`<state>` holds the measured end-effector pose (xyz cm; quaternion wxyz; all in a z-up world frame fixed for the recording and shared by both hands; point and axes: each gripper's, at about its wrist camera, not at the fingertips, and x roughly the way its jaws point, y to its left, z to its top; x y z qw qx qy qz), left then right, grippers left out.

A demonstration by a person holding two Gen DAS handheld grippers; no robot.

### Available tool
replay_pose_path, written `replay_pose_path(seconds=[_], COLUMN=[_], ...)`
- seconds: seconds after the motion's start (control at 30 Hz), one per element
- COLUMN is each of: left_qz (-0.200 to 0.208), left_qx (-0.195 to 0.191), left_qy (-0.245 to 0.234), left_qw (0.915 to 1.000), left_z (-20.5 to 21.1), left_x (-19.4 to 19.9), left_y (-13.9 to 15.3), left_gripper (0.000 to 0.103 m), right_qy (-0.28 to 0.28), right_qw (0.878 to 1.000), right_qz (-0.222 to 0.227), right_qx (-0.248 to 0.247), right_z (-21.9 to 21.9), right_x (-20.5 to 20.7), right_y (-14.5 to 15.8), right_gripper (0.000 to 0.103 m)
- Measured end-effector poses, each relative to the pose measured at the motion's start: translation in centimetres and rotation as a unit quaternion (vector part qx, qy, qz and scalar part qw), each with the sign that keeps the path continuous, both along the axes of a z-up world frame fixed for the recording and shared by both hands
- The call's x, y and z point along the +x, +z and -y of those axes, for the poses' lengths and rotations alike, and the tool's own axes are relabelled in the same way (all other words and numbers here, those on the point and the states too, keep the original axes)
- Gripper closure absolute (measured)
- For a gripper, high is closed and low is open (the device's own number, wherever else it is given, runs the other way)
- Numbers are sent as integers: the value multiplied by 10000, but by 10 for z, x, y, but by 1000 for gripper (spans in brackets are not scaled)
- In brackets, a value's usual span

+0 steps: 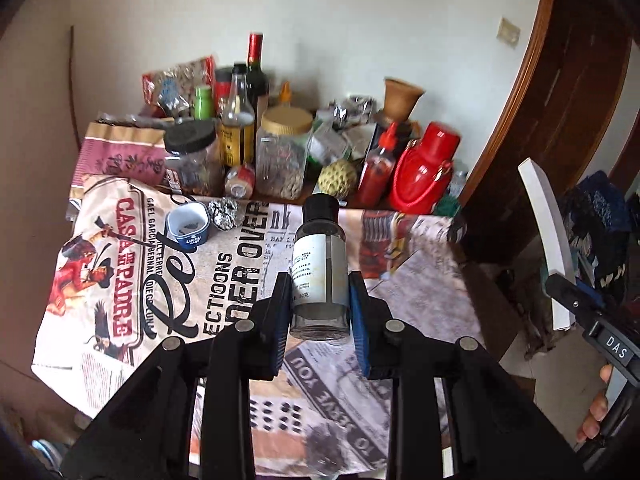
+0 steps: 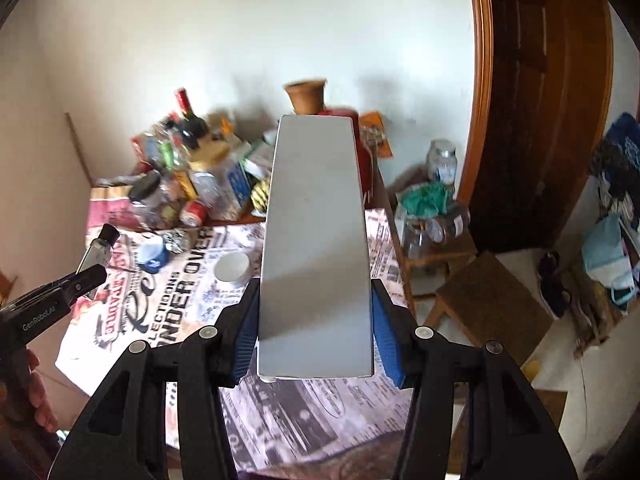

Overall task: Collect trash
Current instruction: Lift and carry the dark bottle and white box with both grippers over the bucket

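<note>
My left gripper is shut on a small clear bottle with a black cap and white label, held above the newspaper-print tablecloth. My right gripper is shut on a long white carton box, held upright above the table's right side. The box also shows in the left wrist view, and the bottle in the right wrist view. On the cloth lie a blue-and-white cup, a crumpled foil ball and a white round lid.
Jars, bottles, a red flask, snack bags and a clay pot crowd the table's back edge. A wooden door frame, a low stool, glass jars and piled clothes are to the right.
</note>
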<state>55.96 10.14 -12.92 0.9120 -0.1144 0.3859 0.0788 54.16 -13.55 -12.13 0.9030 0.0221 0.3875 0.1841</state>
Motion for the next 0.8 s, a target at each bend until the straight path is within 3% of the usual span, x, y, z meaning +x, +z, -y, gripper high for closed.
replay_pose_path(seconds=[0.37,0.8], left_qz=[735,1107], left_qx=[204,331], left_qy=[181,-248], left_qw=[9969,9930], left_z=[49,43], left_x=[-91,-187], left_y=[69,89], left_gripper=[76,76], right_qy=[554,401], right_qw=[9965,9944], right_qz=[554,864], right_qx=[304,451], right_z=[17,3], right_x=[-63,-171], right_y=[51,69], right_gripper=[55,55])
